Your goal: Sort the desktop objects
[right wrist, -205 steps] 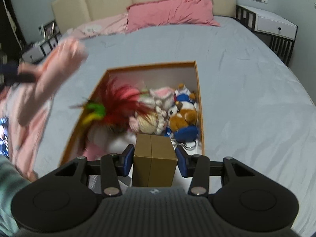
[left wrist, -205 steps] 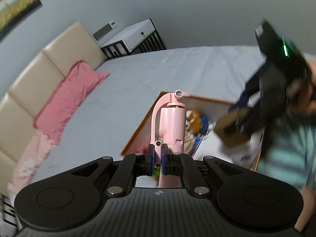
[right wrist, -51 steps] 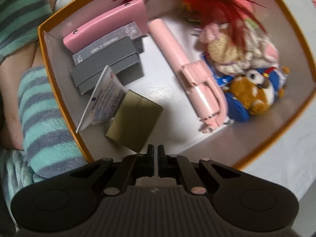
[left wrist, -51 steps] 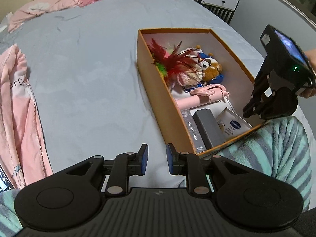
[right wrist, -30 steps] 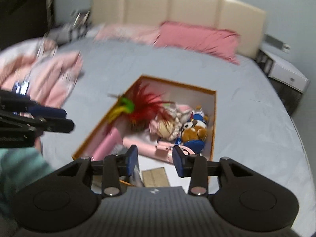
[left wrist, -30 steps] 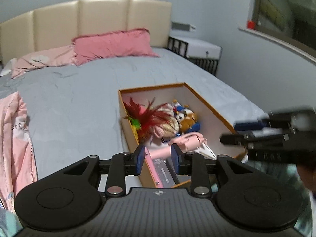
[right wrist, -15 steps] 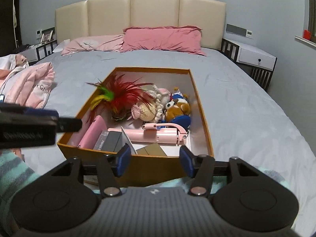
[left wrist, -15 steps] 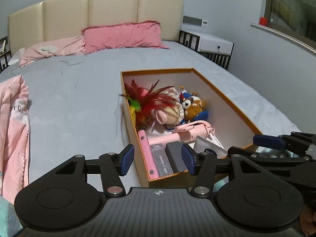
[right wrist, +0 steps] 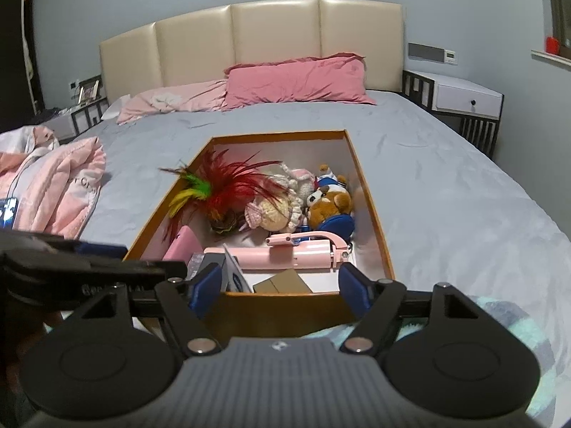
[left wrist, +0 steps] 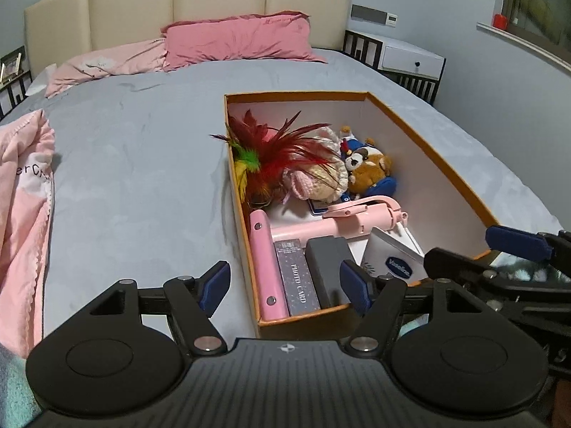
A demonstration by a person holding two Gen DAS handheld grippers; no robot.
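An orange-rimmed box sits on the grey bed. It holds a red feather toy, plush toys, a pink selfie stick, a pink case, a photo card box, a grey box, a Vaseline packet and a brown box. My left gripper is open and empty in front of the box's near end. My right gripper is open and empty at the box's near wall.
Pink pillows and a cream headboard lie at the far end. A pink blanket lies to the left. A white nightstand stands at the right. A striped teal sleeve is by the box.
Both grippers have opened wider and pulled back slightly from the box. The box's contents have not moved.
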